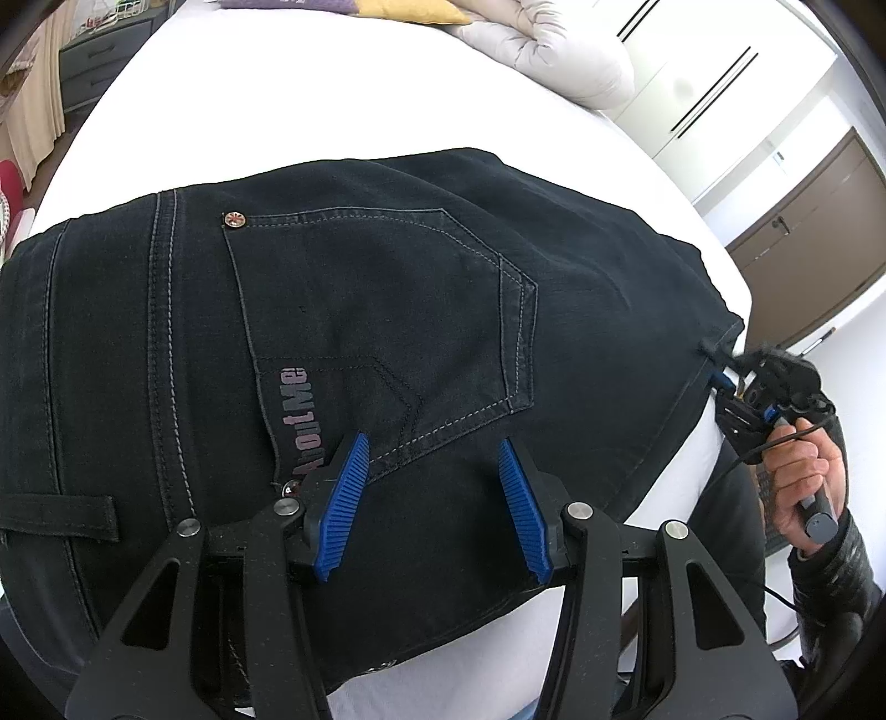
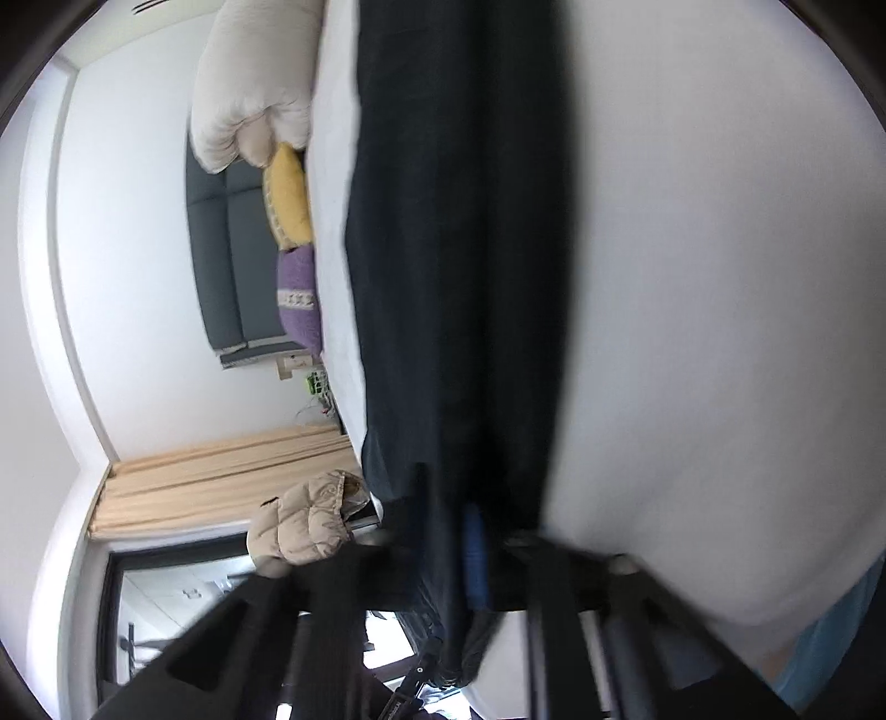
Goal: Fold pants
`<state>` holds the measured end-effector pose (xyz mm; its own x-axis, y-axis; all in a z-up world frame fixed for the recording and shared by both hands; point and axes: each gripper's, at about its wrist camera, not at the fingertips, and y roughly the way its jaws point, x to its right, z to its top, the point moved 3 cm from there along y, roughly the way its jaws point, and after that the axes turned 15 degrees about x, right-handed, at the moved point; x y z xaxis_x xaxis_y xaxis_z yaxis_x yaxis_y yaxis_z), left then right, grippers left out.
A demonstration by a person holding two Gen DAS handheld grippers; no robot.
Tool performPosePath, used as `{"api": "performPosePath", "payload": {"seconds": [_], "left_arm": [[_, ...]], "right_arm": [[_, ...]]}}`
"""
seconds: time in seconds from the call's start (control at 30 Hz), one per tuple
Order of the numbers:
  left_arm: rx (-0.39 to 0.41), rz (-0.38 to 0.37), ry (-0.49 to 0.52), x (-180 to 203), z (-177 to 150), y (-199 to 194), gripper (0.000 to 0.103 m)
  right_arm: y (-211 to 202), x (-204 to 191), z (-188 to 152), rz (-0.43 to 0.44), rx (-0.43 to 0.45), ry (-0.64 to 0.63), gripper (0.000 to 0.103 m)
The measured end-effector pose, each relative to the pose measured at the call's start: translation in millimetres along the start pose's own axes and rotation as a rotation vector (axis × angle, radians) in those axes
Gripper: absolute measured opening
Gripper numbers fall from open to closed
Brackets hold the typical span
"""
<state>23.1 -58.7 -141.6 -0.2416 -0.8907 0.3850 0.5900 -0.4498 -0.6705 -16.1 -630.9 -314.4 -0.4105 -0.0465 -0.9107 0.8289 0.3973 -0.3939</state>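
Jeans, black, are seen spread flat on the white bed, back pocket upward, printed lettering along its edge. Left gripper is held above the jeans just below that pocket; its blue ribbed fingers are spread apart, with nothing between them. Right gripper is found at the jeans' right edge, gripped by a hand in a dark sleeve; its fingers are pressed together on the denim hem. From the right wrist, the view is blurred; dark cloth is seen running away from the closed fingers. Pillows lie beyond the jeans.
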Motion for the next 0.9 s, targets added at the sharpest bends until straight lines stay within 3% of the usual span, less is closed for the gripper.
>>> {"api": "performPosePath", "payload": {"seconds": [0.2, 0.37, 0.47, 0.6, 0.73, 0.8, 0.9], "left_arm": [[-0.005, -0.001, 0.002, 0.8, 1.3, 0.2, 0.048], [-0.001, -0.003, -0.002, 0.1, 1.8, 0.9, 0.048], [0.004, -0.007, -0.011, -2.1, 2.1, 0.5, 0.048], [0.008, -0.007, -0.011, -3.3, 0.9, -1.4, 0.048], [0.007, 0.000, -0.007, -2.2, 0.2, -2.1, 0.048], [0.006, 0.004, -0.004, -1.2, 0.0, -1.8, 0.048], [0.002, 0.008, 0.001, 0.3, 0.1, -0.6, 0.048]], "right_arm": [[-12.6, -11.1, -5.0, -0.025, -0.003, -0.125, 0.003], [-17.3, -6.4, -5.6, -0.020, -0.006, -0.129, 0.003], [-20.2, -18.7, 5.3, -0.014, 0.018, -0.172, 0.009], [-40.8, -18.2, 54.4, 0.071, 0.174, -0.064, 0.033], [-54.7, -10.4, 88.6, 0.136, 0.249, 0.032, 0.029], [-58.4, -10.7, 90.3, 0.141, 0.255, 0.023, 0.008], [-63.9, -13.3, 89.2, 0.101, 0.271, -0.028, 0.006]]}}
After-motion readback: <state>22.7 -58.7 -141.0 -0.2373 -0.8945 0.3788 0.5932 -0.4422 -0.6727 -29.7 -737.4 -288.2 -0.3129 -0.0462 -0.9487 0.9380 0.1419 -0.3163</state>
